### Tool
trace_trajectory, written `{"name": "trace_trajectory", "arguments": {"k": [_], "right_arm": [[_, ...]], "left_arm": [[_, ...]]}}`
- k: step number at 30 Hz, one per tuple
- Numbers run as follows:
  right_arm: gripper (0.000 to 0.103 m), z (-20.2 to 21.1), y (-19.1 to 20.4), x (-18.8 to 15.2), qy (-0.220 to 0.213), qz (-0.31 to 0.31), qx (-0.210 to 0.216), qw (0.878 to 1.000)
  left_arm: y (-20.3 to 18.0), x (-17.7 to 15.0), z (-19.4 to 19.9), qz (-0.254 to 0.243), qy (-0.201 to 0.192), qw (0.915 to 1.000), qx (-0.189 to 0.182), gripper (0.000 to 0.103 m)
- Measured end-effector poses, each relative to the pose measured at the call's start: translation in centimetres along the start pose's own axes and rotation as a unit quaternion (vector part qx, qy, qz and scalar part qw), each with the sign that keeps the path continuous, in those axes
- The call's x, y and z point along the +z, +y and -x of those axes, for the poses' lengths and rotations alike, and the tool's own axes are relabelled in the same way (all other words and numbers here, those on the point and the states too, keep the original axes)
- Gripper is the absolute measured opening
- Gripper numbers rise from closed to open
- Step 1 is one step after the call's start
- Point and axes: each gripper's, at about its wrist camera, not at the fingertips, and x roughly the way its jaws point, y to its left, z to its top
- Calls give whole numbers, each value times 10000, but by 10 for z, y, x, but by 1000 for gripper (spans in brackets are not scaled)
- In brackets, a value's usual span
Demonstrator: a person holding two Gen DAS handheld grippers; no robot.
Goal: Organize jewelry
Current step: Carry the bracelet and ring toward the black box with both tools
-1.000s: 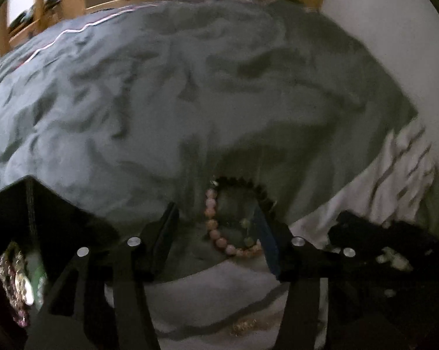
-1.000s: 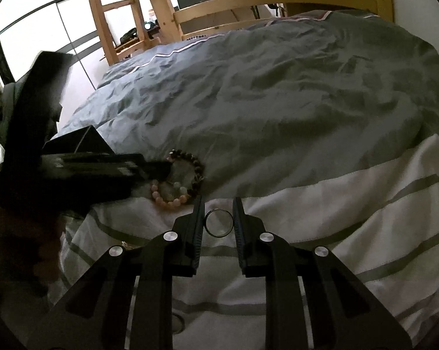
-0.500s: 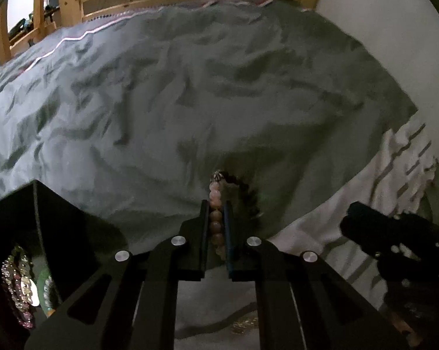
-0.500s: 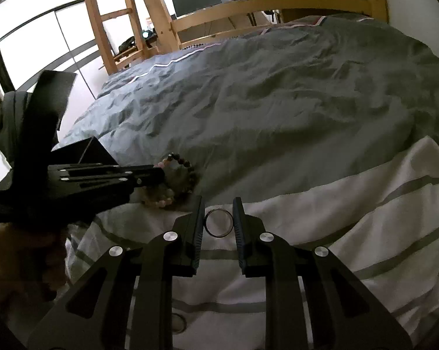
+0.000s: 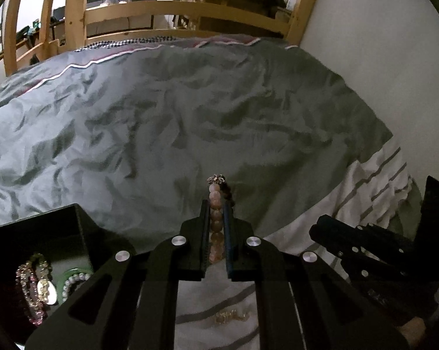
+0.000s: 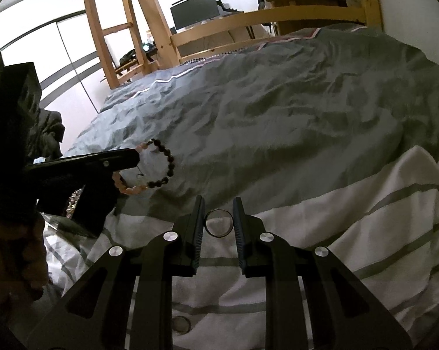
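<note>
Your left claw (image 5: 216,230) is pinching the pink-and-dark beaded stretch bracelet (image 5: 215,218) by its pink section; the right wrist view shows the loop (image 6: 149,172) hanging clear of the grey crumpled duvet (image 5: 190,116), the dark beads dangling free on the far side. Your right claw (image 6: 218,223) holds the thin metal ring (image 6: 218,223) between its pads, over the white striped sheet (image 6: 350,218). The black open jewelry box (image 5: 59,227) sits low left in the left wrist view, already holding a pink beaded strand (image 5: 30,288) and a white pearl bracelet on a green band (image 5: 73,280). Judgement: the step in hand is carrying the bracelet to the box. Keep the pinch firm, since round beads can roll out of flat pads. Move left at an even pace so the loop does not swing, clear the box wall before lowering, and release only once the beads rest inside, beside the other pieces rather than tangled over them. Hold the ring steady meanwhile.
</note>
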Motion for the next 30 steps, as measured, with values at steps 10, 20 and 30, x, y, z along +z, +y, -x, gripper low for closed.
{"name": "trace_trajectory", "arguments": {"k": [10, 20, 30], "right_arm": [[20, 33, 20, 6, -288, 253, 24, 9993], [20, 62, 55, 10, -485, 560, 125, 9972], [20, 64, 94, 11, -453, 623, 548, 9955]], "left_arm": [[11, -7, 53, 53, -344, 9992, 207, 8], [54, -18, 103, 379, -620, 9963, 466, 8], [85, -27, 134, 494, -795, 9927, 756, 8]]}}
